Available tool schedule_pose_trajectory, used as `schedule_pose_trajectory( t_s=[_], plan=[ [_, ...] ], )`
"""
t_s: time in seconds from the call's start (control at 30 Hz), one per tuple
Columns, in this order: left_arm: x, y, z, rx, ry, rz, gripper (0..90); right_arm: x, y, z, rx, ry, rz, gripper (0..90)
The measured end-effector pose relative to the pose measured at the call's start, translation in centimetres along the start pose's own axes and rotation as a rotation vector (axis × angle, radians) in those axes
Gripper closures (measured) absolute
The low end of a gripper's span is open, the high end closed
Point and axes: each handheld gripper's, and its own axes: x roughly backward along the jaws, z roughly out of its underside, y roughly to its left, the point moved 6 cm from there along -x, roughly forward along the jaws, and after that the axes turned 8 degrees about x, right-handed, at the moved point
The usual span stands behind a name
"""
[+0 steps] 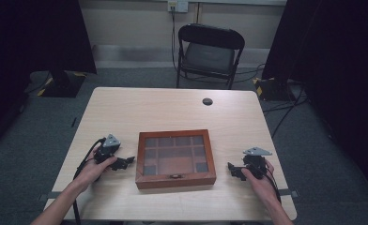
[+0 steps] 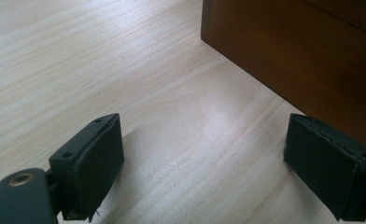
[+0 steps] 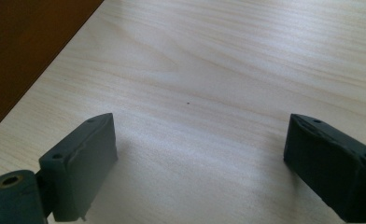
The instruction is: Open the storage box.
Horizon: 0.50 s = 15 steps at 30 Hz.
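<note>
Nearest to you, your two hands rest on the table (image 1: 126, 105), one at each side of the wooden box (image 1: 175, 159); your left gripper (image 1: 126, 161) sits just beside the box's left wall with its jaws spread wide and nothing between them, and in the left gripper view the dark wood of that wall stands close ahead of one pad (image 2: 328, 165); your right gripper (image 1: 233, 169) lies near the right wall, a little farther off, its jaws equally wide and empty over bare tabletop.

The box lies flat in the middle of the near half of the table, lid down; a small metal clasp (image 1: 175, 176) sits at the middle of the front wall facing you; the lid is a wooden frame around a pane, with a grid of compartments visible beneath. Judge it as stiff and fairly heavy, with smooth varnished sides that may slip under the pads; the pane looks fragile, so keep off it; take hold on the wooden frame or the front edge by the clasp, and steady the body with your other gripper.

Farther off, a small dark round spot (image 1: 207, 101) marks the tabletop; beyond the table stands a black folding chair (image 1: 209, 54).
</note>
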Motion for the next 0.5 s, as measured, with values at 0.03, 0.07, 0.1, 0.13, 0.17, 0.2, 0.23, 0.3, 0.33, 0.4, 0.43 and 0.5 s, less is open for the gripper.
schedule_pose_trajectory(
  t_s=[0.03,0.07,0.1,0.13,0.17,0.2,0.23,0.3,0.33,0.4,0.43,0.5],
  plan=[
    [0.0,0.0,0.0,0.0,0.0,0.0,11.4,0.0,0.0,0.0,0.0,0.0,0.0,8.7],
    [0.0,0.0,0.0,0.0,0.0,0.0,11.4,0.1,0.0,-0.1,0.002,0.02,-0.001,9.1],
    [0.0,0.0,0.0,0.0,0.0,0.0,11.4,0.1,0.0,-0.1,0.002,0.02,-0.001,9.1],
    [0.0,0.0,0.0,0.0,0.0,0.0,11.4,0.2,0.2,-0.2,0.006,0.037,-0.013,15.2],
    [0.0,0.0,0.0,0.0,0.0,0.0,11.4,0.2,0.2,-0.2,0.006,0.037,-0.013,15.2],
    [0.0,0.0,0.0,0.0,0.0,0.0,11.4,0.3,0.2,-0.3,0.015,0.037,-0.023,17.8],
    [0.0,0.0,0.0,0.0,0.0,0.0,11.4,0.5,0.3,-0.3,0.016,0.048,-0.031,17.7],
    [0.0,0.0,0.0,0.0,0.0,0.0,11.4,0.8,0.4,-0.6,0.014,0.047,-0.043,17.8],
    [0.0,0.0,0.0,0.0,0.0,0.0,11.4,0.8,0.4,-0.6,0.014,0.047,-0.043,17.8],
    [0.0,0.0,0.0,0.0,0.0,0.0,11.4,1.1,0.5,-1.0,0.009,0.034,-0.05,18.9],
    [0.0,0.0,0.0,-0.002,0.001,0.0,11.4,1.4,0.5,-1.3,0.013,0.023,-0.054,19.6],
    [0.0,0.0,0.0,0.0,0.0,0.0,11.4,1.7,0.7,-1.6,0.014,0.01,-0.065,20.4]
  ],
)
